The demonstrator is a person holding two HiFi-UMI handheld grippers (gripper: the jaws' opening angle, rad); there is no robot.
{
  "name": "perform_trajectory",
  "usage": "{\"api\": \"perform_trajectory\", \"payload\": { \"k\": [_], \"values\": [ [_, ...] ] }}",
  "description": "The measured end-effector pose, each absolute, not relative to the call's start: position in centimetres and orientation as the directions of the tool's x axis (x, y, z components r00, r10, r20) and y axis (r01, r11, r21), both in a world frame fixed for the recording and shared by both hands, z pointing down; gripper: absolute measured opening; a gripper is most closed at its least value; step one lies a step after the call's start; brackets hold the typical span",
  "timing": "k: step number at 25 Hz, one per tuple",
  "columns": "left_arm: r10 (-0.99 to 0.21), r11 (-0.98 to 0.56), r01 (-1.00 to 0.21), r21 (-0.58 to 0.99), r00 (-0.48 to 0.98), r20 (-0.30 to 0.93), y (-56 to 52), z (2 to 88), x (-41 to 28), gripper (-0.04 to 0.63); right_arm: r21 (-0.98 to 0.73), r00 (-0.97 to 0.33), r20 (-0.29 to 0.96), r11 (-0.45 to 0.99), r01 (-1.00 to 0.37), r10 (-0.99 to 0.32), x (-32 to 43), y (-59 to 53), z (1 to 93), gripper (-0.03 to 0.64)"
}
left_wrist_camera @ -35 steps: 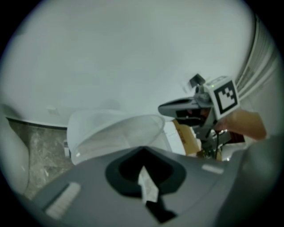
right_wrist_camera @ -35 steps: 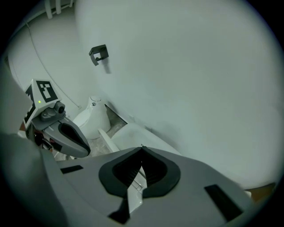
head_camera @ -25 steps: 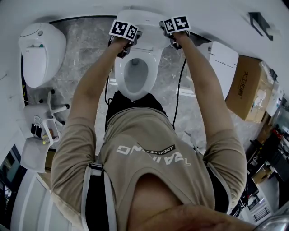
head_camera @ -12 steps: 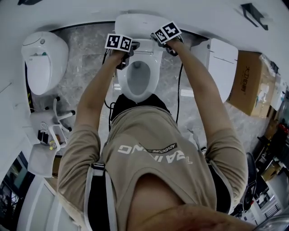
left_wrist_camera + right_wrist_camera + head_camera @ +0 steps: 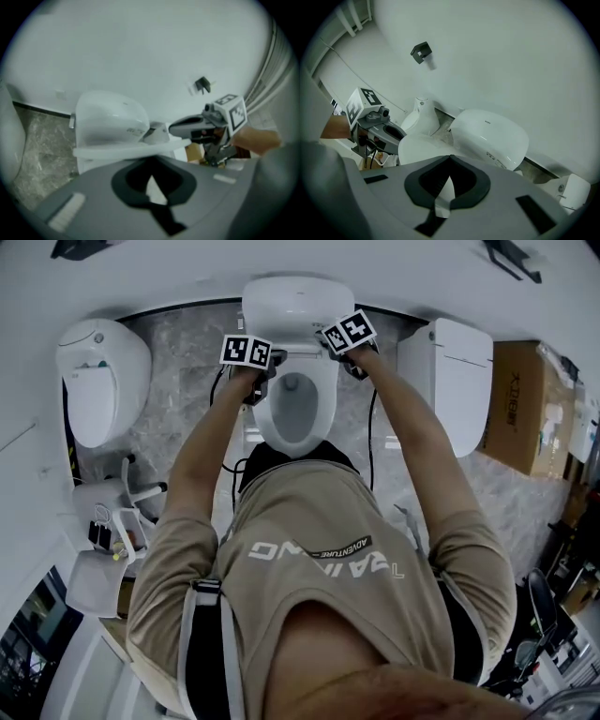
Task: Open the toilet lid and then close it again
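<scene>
Tipping toward us, the toilet lid stands raised behind the bowl, whose seat lies uncovered. Our left gripper and right gripper flank the lid at the back of the bowl, each with its jaws drawn together. A white sliver shows at the tips, and we cannot tell whether that is lid rim pinched or only porcelain beyond. Over the last second both grippers have come from farther behind the bowl toward it, and the lid looks to have leaned with them. We judge the opening done and the closing begun, so we must lower evenly to avoid a slam. Left of the bowl sits a second toilet, right of it a third toilet, then a cardboard box.
</scene>
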State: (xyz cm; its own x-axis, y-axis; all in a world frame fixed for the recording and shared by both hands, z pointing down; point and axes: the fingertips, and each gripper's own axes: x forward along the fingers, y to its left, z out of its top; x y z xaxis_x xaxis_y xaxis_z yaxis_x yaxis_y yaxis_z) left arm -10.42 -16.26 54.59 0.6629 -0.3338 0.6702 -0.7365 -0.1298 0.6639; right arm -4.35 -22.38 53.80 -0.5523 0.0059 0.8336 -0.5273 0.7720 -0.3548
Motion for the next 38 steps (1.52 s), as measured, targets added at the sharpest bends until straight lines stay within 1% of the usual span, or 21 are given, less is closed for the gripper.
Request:
{"api": "perform_trajectory", "payload": {
  "k": [10, 19, 24, 28, 34, 38],
  "values": [
    [-0.311, -0.112, -0.728, 0.676, 0.672, 0.673, -10.7, 56.0, -9.1, 0.003, -0.337, -0.532, 0.847, 0.782, -0.525, 0.008, -1.9, -16.3, 54.6, 0.009],
    [-0.241, -0.131, -0.749, 0.649, 0.659, 0.712, -5.5, 57.5, -8.3, 0.003, -0.309, -0.497, 0.867, 0.813, -0.494, 0.027, -0.9, -11.1, 55.8, 0.009],
    [-0.119, -0.167, -0.781, 0.602, 0.622, 0.774, -2.1, 59.1, -7.8, 0.003, -0.31, -0.476, 0.878, 0.826, -0.471, 0.057, -0.5, -8.1, 57.1, 0.009],
    [-0.042, -0.173, -0.792, 0.586, 0.6, 0.799, 0.9, 60.5, -7.2, 0.003, -0.34, -0.468, 0.878, 0.82, -0.461, 0.1, -0.2, -5.6, 58.6, 0.009],
    [0.094, -0.204, -0.81, 0.55, 0.543, 0.834, 6.2, 63.1, -6.5, 0.003, -0.352, -0.416, 0.892, 0.853, -0.386, 0.18, 0.6, -0.7, 61.3, 0.009],
    [0.147, -0.25, -0.823, 0.51, 0.489, 0.86, 8.2, 63.6, -7.3, 0.005, -0.394, -0.416, 0.884, 0.821, -0.413, 0.214, 1.3, 1.5, 62.8, 0.009]
  ]
}}
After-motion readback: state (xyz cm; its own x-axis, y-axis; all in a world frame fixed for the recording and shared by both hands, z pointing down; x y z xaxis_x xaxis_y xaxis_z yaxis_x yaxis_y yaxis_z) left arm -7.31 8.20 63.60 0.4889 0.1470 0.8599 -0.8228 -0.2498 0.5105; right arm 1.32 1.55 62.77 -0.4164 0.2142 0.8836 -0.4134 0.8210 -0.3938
